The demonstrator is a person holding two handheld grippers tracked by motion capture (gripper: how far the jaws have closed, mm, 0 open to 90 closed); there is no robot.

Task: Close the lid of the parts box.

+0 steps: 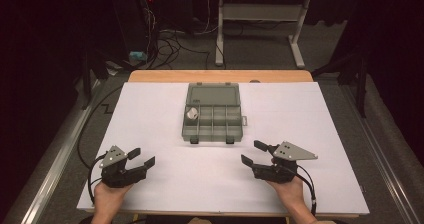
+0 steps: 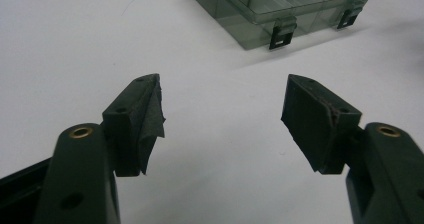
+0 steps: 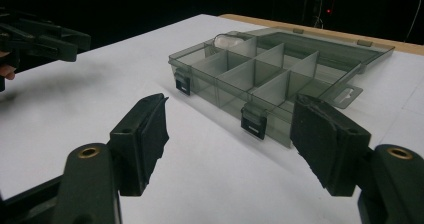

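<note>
**High view: open compartment box waited between two spread grippers**

High view showed a white table point(image 1: 150, 134) filling most of the frame, dark floor and cables beyond its upper edge. Just above the centre of the frame lay a smoky, see-through plastic compartment box point(image 1: 214, 126), its lid point(image 1: 214, 93) folded flat open toward the top of the frame. Thin dividers split the tray into small cells. It looked light, stiff and smooth-walled, so it would probably slide on the table if pushed, and the thin plastic could flex or crack under a hard squeeze. The firmest holds seemed to be the outer rim or the lid's free edge, not the dividers.

At lower left, the left gripper point(image 1: 141, 157) rested in a hand, its jaws spread wide with nothing between them. At lower right, the right gripper point(image 1: 253, 152) was likewise spread and empty, aimed up-left toward the box and near its lower right corner.

Two dark latches point(image 3: 253, 121) hung from the front wall of the tray. A small pale object point(image 1: 192, 114), too small to identify, sat in the upper left cell.
</note>
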